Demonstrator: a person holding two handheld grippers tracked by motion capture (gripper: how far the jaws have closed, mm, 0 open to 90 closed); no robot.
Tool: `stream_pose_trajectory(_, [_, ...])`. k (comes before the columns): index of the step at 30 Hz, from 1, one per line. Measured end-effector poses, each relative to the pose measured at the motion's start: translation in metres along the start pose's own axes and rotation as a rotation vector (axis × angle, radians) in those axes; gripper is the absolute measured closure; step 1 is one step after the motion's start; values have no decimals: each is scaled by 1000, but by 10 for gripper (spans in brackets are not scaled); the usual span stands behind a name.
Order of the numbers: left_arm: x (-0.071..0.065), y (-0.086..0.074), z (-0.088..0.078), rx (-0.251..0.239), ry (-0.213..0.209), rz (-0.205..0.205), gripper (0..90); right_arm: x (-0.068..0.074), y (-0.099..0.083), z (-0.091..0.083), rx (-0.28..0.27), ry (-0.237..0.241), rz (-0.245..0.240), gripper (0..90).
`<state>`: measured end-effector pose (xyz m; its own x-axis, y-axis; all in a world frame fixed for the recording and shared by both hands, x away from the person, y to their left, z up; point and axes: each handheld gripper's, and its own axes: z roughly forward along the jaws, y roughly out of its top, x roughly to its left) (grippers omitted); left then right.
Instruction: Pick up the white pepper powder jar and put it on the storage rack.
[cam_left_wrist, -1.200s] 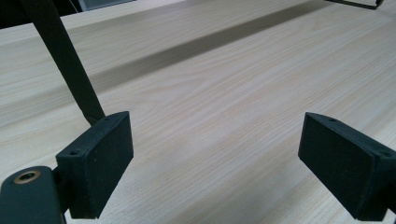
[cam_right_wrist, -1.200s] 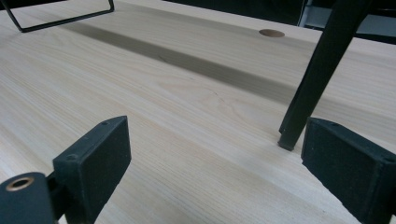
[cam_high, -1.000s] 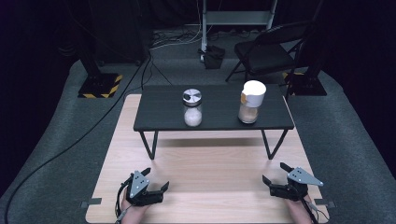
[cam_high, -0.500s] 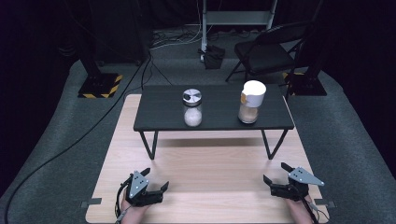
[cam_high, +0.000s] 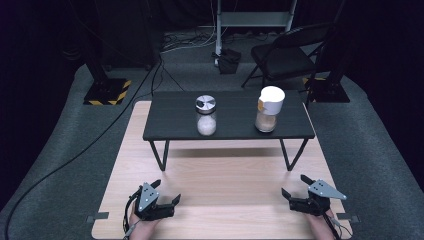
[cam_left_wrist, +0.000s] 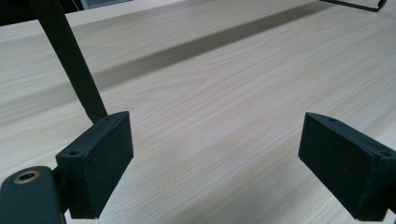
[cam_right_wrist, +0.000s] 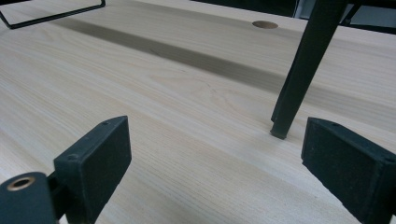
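I judge nothing is begun: my left gripper (cam_high: 165, 194) and right gripper (cam_high: 296, 186) rest released, grasping nothing, on pale wood-grain board (cam_high: 225, 180) nearside of the low matte black table (cam_high: 170, 120). Atop it stand a metal-lidded glass jar (cam_high: 205, 115) and a white-capped jar (cam_high: 269, 109); next calls for reaching forward.

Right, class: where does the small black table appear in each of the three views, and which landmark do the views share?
High view: the small black table stands in the centre, towards the far side of the wood.
Left gripper view: its left front leg slants down at the upper left.
Right gripper view: its right front leg is at the upper right, foot on the wood.
Shared landmark: the pale wooden board beneath it.
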<state>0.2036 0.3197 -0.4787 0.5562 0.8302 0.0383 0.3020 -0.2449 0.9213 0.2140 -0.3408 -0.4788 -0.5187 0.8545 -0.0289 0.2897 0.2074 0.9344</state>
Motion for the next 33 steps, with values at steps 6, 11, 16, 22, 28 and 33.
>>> stream_pose_trajectory(6, [0,-1,0,-3,-1,2,99,1,0,0,3,-4,0,77])
stream_pose_trajectory(11, [0,0,0,0,0,2,99,0,0,0,-1,-1,4,78])
stream_pose_trajectory(16, [0,0,0,0,0,5,99,-1,0,0,3,1,1,81])
stream_pose_trajectory(22, [0,0,0,1,-2,9,100,0,0,0,2,-2,3,82])
stream_pose_trajectory(28, [0,0,1,1,-3,9,100,-1,1,0,6,1,4,82])
stream_pose_trajectory(33, [0,1,1,2,-1,9,100,-1,0,0,3,0,3,82])
